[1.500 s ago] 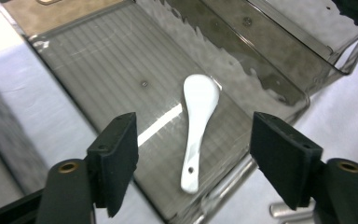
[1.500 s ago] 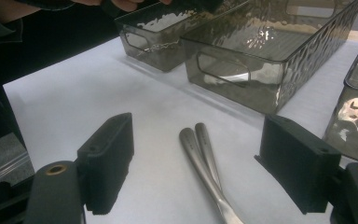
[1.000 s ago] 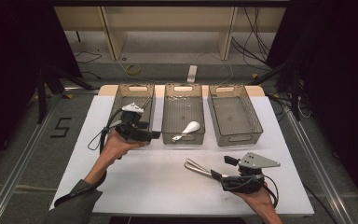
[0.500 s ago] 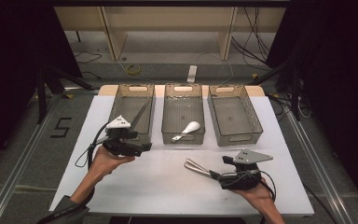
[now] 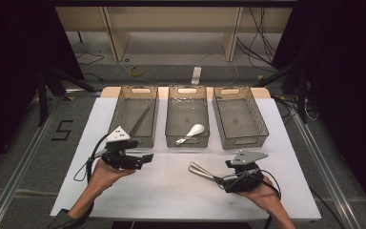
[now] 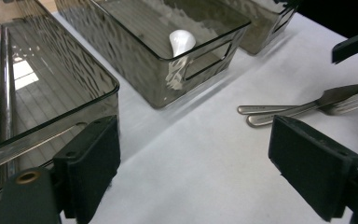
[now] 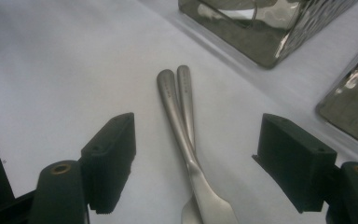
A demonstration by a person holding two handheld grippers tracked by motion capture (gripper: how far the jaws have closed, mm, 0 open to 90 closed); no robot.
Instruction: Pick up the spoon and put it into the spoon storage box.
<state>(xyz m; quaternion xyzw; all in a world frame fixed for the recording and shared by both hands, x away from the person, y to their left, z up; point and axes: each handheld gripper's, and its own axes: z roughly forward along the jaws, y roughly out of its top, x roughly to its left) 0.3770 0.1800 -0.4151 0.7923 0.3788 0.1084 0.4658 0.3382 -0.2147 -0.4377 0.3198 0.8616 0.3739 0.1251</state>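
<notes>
A metal fork and knife [image 5: 202, 170] lie side by side on the white table. My right gripper [image 5: 221, 176] is open around their handles [image 7: 179, 107], and the pads do not touch them. My left gripper [image 5: 146, 159] hovers in front of the left bin [image 5: 124, 107], which holds a pair of metal chopsticks [image 5: 141, 117]. The left gripper [image 6: 200, 161] has just been opening its jaws, and nothing is between them. In the left gripper view the chopsticks [image 6: 2, 93] are at the left and the fork and knife [image 6: 303, 108] at the right.
Three clear grey bins stand in a row at the table's far side. The middle bin [image 5: 171, 112] holds a white spoon [image 5: 192, 132]; the right bin [image 5: 262, 119] holds nothing I can see. The white spoon [image 6: 181, 41] is also in the left gripper view.
My left gripper has drawn back from the front of the left bin toward the near side of the table and slightly lower. The right gripper has stayed over the fork and knife.
</notes>
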